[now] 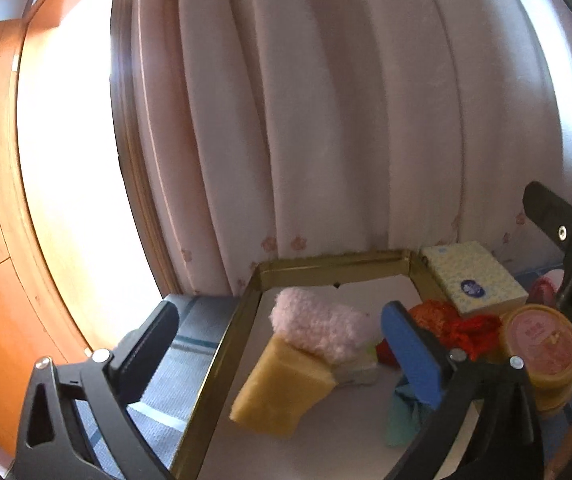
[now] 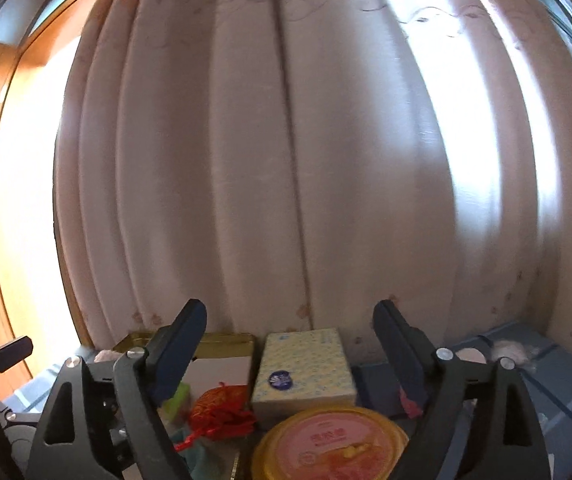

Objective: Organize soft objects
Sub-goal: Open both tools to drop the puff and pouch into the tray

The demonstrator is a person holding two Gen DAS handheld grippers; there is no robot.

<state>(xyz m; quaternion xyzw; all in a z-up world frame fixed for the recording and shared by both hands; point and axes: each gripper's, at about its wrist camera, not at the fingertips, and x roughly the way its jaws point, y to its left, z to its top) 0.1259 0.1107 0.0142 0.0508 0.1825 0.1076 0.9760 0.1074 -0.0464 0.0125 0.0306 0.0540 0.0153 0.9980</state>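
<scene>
Left wrist view: the left tongs (image 1: 282,340) stand wide apart, holding nothing. Between their fingers sits a gold-rimmed tray (image 1: 222,356) with a yellow sponge (image 1: 282,388), a pink fluffy cloth (image 1: 318,328) resting on it, and a red knitted piece (image 1: 458,324) beside the right finger.

Right wrist view: the right tongs (image 2: 290,344) are wide, empty. Between the fingers lie a tissue box (image 2: 306,368) and a round tub (image 2: 334,444); the red knitted piece (image 2: 222,408) sits near the left finger.

The tray (image 1: 222,344) has a shiny gold metal rim and a smooth white floor. In it lie a fluffy pink cloth (image 1: 318,324), a porous yellow sponge (image 1: 282,388) and a coarse red mesh bag (image 1: 462,328). The tissue pack (image 1: 474,280) is glossy plastic wrap; the curtain (image 1: 326,120) matt cloth
</scene>
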